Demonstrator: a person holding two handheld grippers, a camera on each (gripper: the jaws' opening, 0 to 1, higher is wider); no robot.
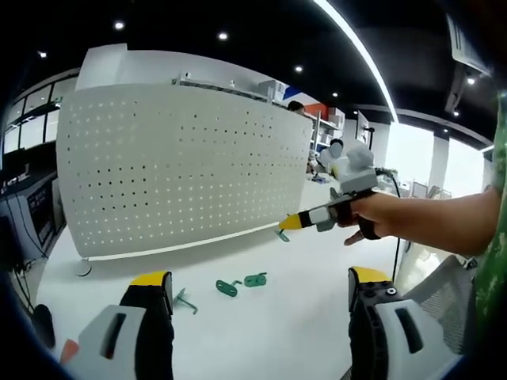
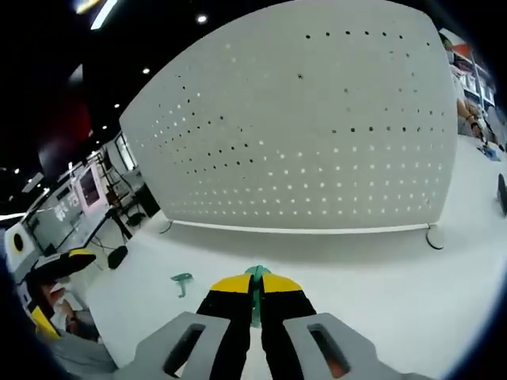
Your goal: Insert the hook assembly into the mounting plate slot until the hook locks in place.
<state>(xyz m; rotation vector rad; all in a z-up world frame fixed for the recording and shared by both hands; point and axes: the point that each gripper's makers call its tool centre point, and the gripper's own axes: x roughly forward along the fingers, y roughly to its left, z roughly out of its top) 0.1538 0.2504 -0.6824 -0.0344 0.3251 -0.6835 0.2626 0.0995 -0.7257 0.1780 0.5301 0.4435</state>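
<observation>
Two grippers at work before the white pegboard [image 1: 182, 166]. Right gripper [image 1: 291, 222] held out level by a bare hand [image 1: 379, 218], tips aimed at the board's lower right corner, jaws pinched shut on a green hook [image 2: 256, 294] (its top poking above the yellow tips). Left gripper [image 1: 257, 289] low over the white table [image 1: 269, 332], jaws spread wide, holding nothing. Three more green hooks [image 1: 242, 283] lying on the table near the board's foot.
</observation>
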